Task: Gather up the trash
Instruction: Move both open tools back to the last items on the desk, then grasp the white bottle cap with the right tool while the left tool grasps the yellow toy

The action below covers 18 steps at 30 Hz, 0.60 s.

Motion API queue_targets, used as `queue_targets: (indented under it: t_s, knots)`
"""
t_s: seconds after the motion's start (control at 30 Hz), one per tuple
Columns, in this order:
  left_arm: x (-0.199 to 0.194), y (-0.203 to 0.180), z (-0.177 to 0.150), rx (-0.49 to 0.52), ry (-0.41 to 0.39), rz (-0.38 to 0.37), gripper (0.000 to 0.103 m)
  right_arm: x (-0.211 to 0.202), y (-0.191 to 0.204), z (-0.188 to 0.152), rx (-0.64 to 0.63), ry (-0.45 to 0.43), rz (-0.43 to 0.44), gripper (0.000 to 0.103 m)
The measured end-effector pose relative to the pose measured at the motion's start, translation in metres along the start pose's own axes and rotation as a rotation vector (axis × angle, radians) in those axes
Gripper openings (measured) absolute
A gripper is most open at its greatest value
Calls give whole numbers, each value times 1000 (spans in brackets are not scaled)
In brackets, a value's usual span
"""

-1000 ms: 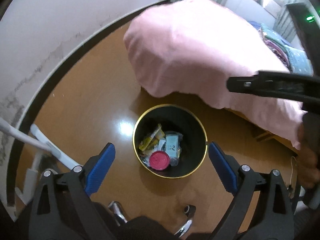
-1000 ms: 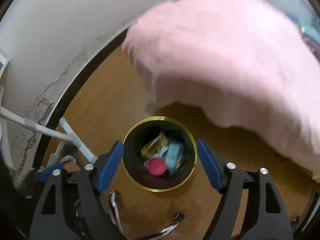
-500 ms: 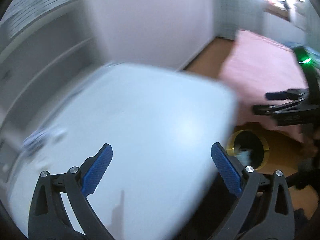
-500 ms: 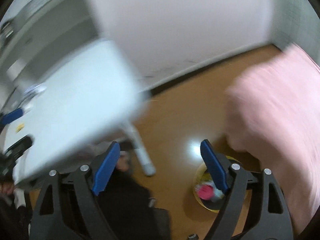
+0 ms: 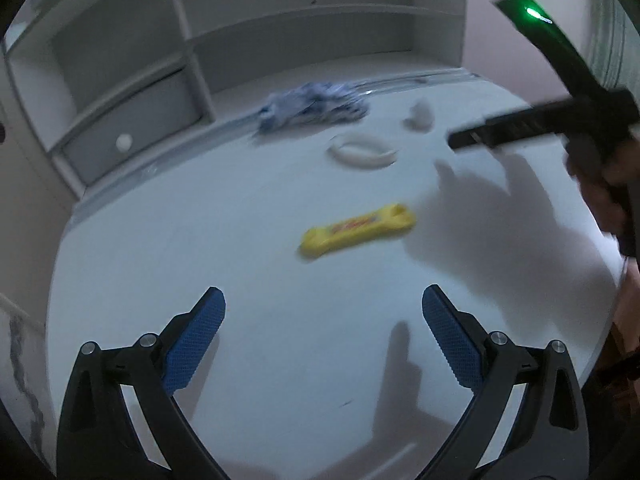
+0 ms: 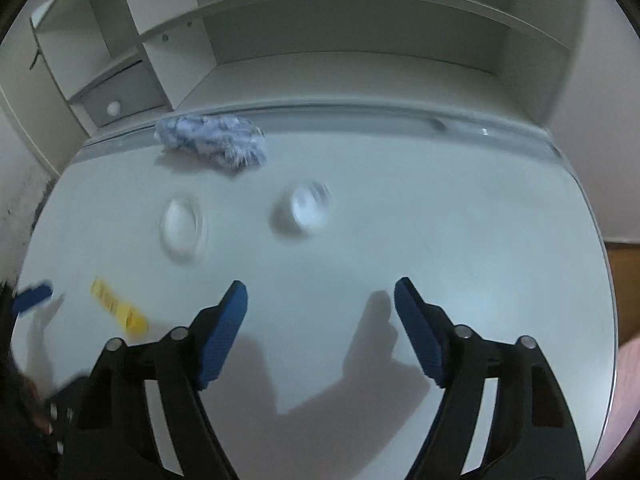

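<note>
On the white desk [image 5: 280,360] lie a yellow wrapper [image 5: 357,226], a blue-white crumpled wrapper [image 5: 312,106], a flat white ring-like lid [image 5: 362,151] and a small white cup [image 5: 419,115]. My left gripper [image 5: 323,312] is open and empty, above the desk just short of the yellow wrapper. My right gripper [image 6: 320,304] is open and empty over the desk [image 6: 440,220], with the white cup [image 6: 308,208] ahead, the lid [image 6: 182,226] and crumpled wrapper [image 6: 212,142] to the left and the yellow wrapper [image 6: 118,310] at far left. The right gripper also shows in the left wrist view [image 5: 520,128].
A white hutch with shelves [image 6: 340,32] and a drawer with a round knob [image 5: 124,142] stands along the desk's back. The desk's right edge [image 6: 608,280] drops to wooden floor [image 6: 624,264]. A pink bedcover [image 6: 628,400] is at the lower right.
Both grippers have swung up from the floor bin to the desk top. The bin and pink cover have left the left view; the trash on the desk has come into view.
</note>
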<state>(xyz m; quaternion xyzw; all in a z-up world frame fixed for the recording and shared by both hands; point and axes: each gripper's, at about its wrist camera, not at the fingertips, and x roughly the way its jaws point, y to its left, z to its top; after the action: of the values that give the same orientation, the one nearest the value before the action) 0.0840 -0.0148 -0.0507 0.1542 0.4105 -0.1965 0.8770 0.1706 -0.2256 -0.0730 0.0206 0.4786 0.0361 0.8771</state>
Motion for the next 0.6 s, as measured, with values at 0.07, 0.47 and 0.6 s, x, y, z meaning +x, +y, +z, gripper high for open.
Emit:
queue_targets:
  t_s: [0.07,0.47,0.6]
  knots:
    - [2,12,-8,-12,13,11,96,9,7,14,-5,4,-5,63]
    - [24,25,12,-30,53,-25,96,10,12,20,-12,-44,1,32]
    - [39,21,34,-25,54,2,96,-19,4,-12,-15,-58,24,32]
